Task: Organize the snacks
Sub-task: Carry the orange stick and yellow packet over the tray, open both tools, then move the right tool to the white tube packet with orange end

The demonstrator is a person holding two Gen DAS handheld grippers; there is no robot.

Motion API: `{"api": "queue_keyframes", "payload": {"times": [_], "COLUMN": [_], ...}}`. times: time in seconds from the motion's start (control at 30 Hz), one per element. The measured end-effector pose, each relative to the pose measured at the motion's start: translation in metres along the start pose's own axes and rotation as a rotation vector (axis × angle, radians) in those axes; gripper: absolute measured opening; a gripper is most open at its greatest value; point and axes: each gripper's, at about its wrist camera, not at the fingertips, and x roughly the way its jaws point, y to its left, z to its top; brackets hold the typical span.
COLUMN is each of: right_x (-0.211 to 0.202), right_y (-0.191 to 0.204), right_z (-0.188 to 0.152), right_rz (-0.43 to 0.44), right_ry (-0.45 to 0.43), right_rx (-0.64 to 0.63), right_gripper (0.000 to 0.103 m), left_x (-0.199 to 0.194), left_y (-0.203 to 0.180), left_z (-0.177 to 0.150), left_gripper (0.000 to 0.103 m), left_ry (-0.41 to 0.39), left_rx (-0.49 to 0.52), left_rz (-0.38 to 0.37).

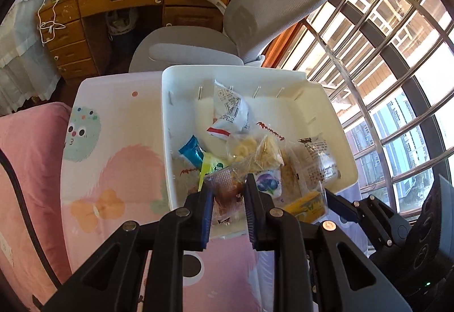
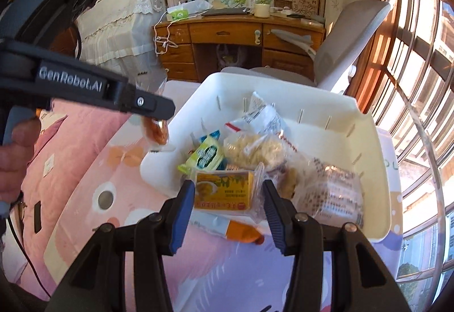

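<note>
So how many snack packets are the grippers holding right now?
2. The left gripper pinches a clear packet with a brown snack; the right gripper clamps a yellow packet, both at the white bin's near edge.

- the things are carried by a bed covered with a pink cartoon-printed sheet [image 1: 113, 170].
- a white plastic bin [image 1: 326, 102] is set directly on the sheet, towards the window side; snack packets are piled inside it.
- an orange-and-white packet [image 2: 238, 229] is seen lying on the sheet, just beside the bin's near wall.
- a pink pillow [image 1: 25, 158] is laid along the bed's left edge.
</note>
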Motion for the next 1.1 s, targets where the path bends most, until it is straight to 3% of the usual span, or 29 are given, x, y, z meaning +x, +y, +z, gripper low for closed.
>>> {"api": "queue_keyframes", "payload": {"times": [0.1, 0.23, 0.27, 0.47, 0.97, 1.1], "right_x": [0.001, 0.006, 0.008, 0.005, -0.009, -0.003], "right_y": [-0.004, -0.01, -0.01, -0.009, -0.01, -0.013], "right_z": [0.008, 0.014, 0.013, 0.006, -0.032, -0.043], "right_rz": [-0.035, -0.044, -0.051, -0.054, -0.056, -0.048], "right_ry": [-0.02, 0.004, 0.022, 0.045, 0.038, 0.062], "right_rx": [0.011, 0.04, 0.043, 0.047, -0.056, -0.096], "right_gripper": [0.049, 0.05, 0.05, 0.052, 0.052, 0.043], "left_x": [0.003, 0.002, 0.001, -0.006, -0.022, -0.024], "left_y": [-0.003, -0.007, -0.007, 0.005, 0.013, 0.011], "left_z": [0.002, 0.001, 0.0, -0.004, -0.044, -0.056], "left_gripper": [0.021, 0.059, 0.061, 0.067, 0.068, 0.068], "left_ry": [-0.013, -0.032, -0.036, -0.028, -0.018, -0.012], "left_rx": [0.013, 0.044, 0.045, 0.003, -0.066, -0.091], "left_rz": [-0.016, 0.012, 0.018, 0.015, 0.046, 0.059]}}
